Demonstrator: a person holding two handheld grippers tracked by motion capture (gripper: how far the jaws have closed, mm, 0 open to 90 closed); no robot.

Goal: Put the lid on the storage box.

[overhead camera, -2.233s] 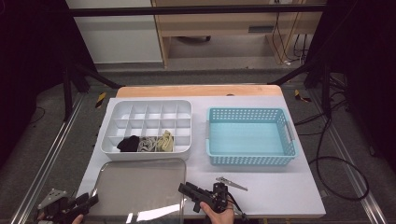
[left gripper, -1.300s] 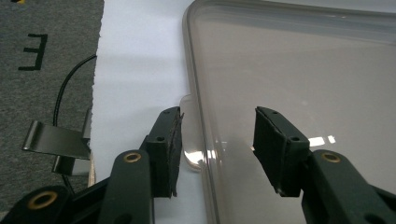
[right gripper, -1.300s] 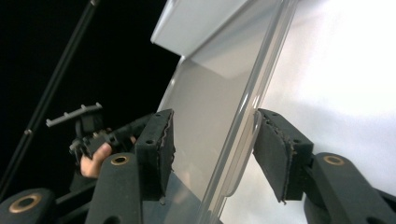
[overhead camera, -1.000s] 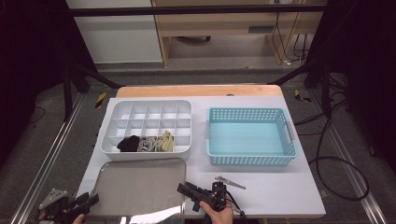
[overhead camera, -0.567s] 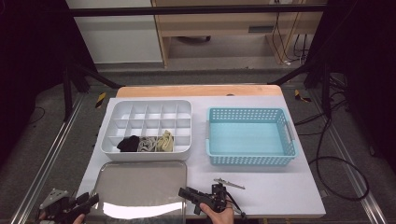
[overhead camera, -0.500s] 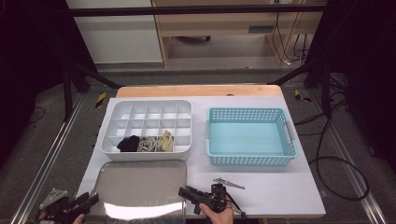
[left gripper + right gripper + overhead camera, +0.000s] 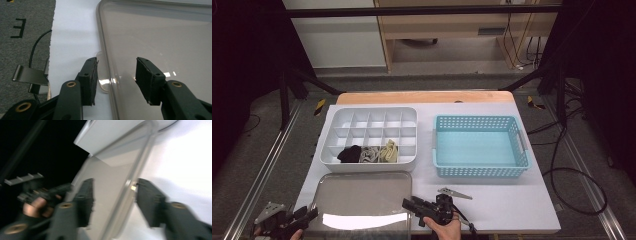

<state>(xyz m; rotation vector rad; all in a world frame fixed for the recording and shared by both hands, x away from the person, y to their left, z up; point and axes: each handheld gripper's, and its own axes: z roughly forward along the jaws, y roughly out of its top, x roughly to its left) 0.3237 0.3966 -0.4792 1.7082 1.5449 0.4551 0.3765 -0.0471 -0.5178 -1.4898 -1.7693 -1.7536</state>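
Observation:
A clear plastic lid (image 7: 362, 197) lies flat at the table's front, before a white divided organizer (image 7: 328, 145) that holds black, grey and tan socks (image 7: 369, 154) in its front row. My left gripper (image 7: 311, 215) (image 7: 116, 67) is at the lid's left edge. It is open, with the rim and a small tab (image 7: 103, 79) between its jaws. My right gripper (image 7: 408, 204) (image 7: 112, 188) straddles the lid's right rim (image 7: 130, 183). Its jaws have just been closing, and a gap still shows between them and the rim.
A light blue slotted basket (image 7: 479, 170) stands to the right of the organizer. The white table (image 7: 512, 205) ends just behind my hands and drops to grey floor (image 7: 25, 30) on the left. Cables (image 7: 572, 175) trail along the right.
Both hands keep their places at the lid's two sides. A bright band of glare has appeared across the front part of the lid.

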